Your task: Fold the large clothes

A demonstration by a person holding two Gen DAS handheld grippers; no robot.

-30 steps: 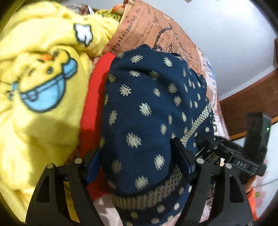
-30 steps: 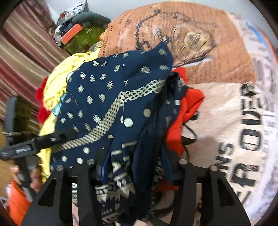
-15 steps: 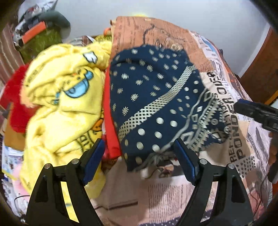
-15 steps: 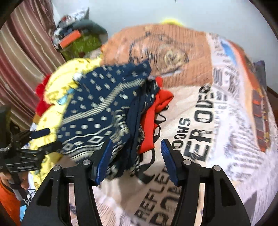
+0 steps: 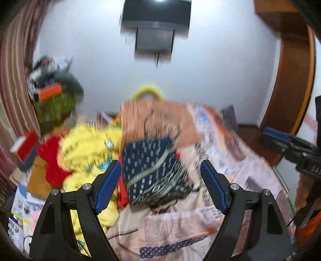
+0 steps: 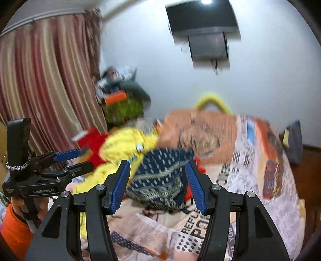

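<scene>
Navy cloth (image 5: 154, 170) lies folded on the bed (image 5: 240, 172), ahead of both grippers; I keep left gripper (image 5: 160, 186) and right gripper (image 6: 157, 185) apart, empty, roughly equally near.

Both views are evenly lit by a bright ceiling light (image 5: 160, 1) overhead, above and ahead of each hand-held gripper. Strong motion blur is seen across the bed (image 5: 220, 144) and the clothes pile (image 6: 128, 144), while the gripper fingers (image 5: 108, 186) close to the lens stay sharp. Straight lines are bent toward the dark, rounded fisheye edges.
</scene>
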